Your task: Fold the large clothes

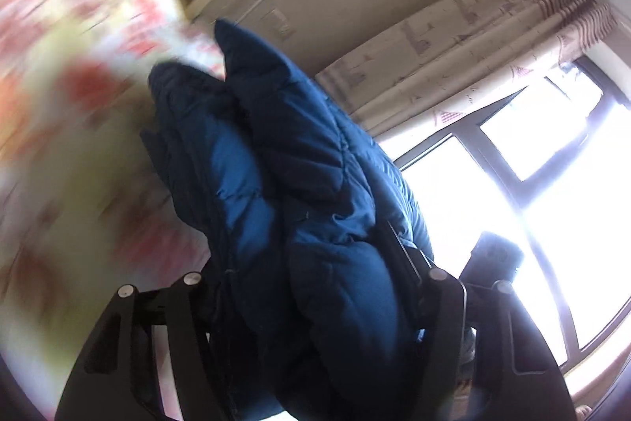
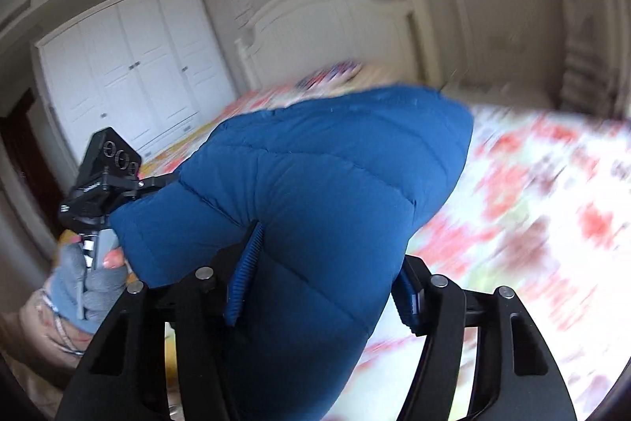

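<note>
A blue quilted puffer jacket (image 1: 299, 184) hangs bunched and lifted above the bed. My left gripper (image 1: 315, 263) is shut on a thick fold of it; one dark finger (image 1: 406, 255) shows at the right and the other is buried in the cloth. In the right wrist view the same jacket (image 2: 315, 184) bulges between the ribbed blue pads (image 2: 246, 271) of my right gripper (image 2: 327, 283), which press into its sides. A gloved hand (image 2: 86, 283) holds the left gripper's handle at the left edge, close beside the jacket.
A bed with a floral red-and-white sheet (image 2: 532, 204) lies under the jacket, blurred in both views. A white headboard (image 2: 335, 26) and a white wardrobe (image 2: 130, 73) stand behind. A bright window (image 1: 532, 184) and a patterned curtain (image 1: 473, 46) are at the right.
</note>
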Available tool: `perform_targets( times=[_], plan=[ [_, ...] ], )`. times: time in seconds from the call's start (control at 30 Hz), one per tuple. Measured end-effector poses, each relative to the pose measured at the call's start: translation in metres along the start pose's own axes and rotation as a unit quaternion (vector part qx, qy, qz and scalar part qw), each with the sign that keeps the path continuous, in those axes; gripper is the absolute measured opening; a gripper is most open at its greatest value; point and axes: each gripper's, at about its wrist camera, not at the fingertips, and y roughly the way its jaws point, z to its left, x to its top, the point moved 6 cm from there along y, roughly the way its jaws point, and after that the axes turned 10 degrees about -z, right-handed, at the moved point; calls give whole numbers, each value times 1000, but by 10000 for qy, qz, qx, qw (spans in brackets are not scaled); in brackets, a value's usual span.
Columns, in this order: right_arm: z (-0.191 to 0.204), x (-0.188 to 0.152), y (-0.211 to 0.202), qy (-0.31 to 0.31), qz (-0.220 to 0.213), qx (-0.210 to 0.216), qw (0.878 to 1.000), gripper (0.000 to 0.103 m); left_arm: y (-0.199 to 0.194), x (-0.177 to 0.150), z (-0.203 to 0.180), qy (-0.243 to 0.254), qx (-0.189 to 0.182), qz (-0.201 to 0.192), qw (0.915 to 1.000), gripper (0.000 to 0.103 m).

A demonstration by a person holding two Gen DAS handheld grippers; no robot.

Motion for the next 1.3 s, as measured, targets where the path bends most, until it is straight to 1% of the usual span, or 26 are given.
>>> perform_targets(
  times=[0.1,0.2,0.23,0.27,0.3,0.33,0.4,0.43,0.5,0.53,0.57,0.63,0.7,0.73,0.77,0.8,0.87,0.9,0.93,0.97,1.03,1.1,1.13,1.17,1.23,1.3],
  plan=[
    [-45,24,-1,36,-251,-339,9991,60,60,24,-9,47,-139,-29,9999,60],
    [-94,31,6,-59,-195,-870,9960,60,133,31,-10,95,1,117,9999,59],
    [-114,26,11,73,-53,-934,9956,60,149,29,-9,85,77,206,9997,59],
    [-131,18,18,296,153,-974,9947,61,175,21,-2,-23,252,432,9987,59],
    [-149,8,27,514,452,-1079,9918,61,194,9,8,-189,473,657,9965,61],
    [-166,-8,31,663,627,-1086,9899,63,204,1,13,-278,586,757,9950,65],
    [-176,-15,26,882,509,-856,9911,63,209,-8,13,-245,549,611,9963,69],
    [-177,-15,25,929,508,-885,9904,63,208,-9,12,-256,574,630,9960,70],
    [-174,-13,24,949,516,-1022,9889,67,205,-11,13,-282,652,639,9954,72],
    [-171,-9,27,989,528,-1079,9878,76,203,-11,14,-297,694,626,9952,72],
    [-169,-8,24,1020,560,-1151,9865,81,197,-12,14,-311,733,610,9950,76],
    [-162,-3,19,1043,630,-1346,9834,85,183,-12,9,-267,962,484,9938,81],
    [-148,3,1,973,552,-1605,9807,87,151,-11,3,97,1280,276,9913,88],
    [-140,8,-11,920,467,-1703,9800,87,134,-6,-15,564,1555,-11,9862,90],
    [-129,13,-28,841,313,-1743,9806,87,122,-1,-29,871,1705,-233,9812,97],
    [-115,20,-48,704,80,-1785,9814,87,102,5,-52,1300,1826,-583,9728,101],
    [-88,33,-82,401,-348,-1905,9802,87,69,12,-98,2019,1966,-1146,9526,101],
    [-79,38,-94,283,-524,-1940,9792,87,56,14,-118,2306,2048,-1351,9416,101],
    [-65,43,-112,138,-720,-1972,9776,87,39,14,-146,2664,2161,-1614,9254,101],
    [-52,46,-128,14,-869,-2020,9755,87,29,13,-160,2829,2246,-1755,9158,101],
    [-35,49,-149,-152,-1099,-2112,9711,87,3,3,-193,3154,2516,-2153,8893,101],
    [-20,45,-165,-246,-1282,-2212,9664,87,-12,-10,-214,3377,2599,-2492,8697,101],
    [-16,41,-167,-274,-1284,-2232,9659,87,-18,-19,-220,3435,2589,-2596,8646,101],
    [-12,37,-168,-283,-1266,-2267,9653,87,-22,-27,-221,3446,2582,-2621,8636,101],
    [-5,23,-163,-311,-1101,-2469,9623,87,-20,-44,-218,3424,2564,-2501,8686,101],
    [2,9,-153,-410,-953,-2585,9604,87,-10,-56,-209,3351,2571,-2225,8787,101]
  ],
)
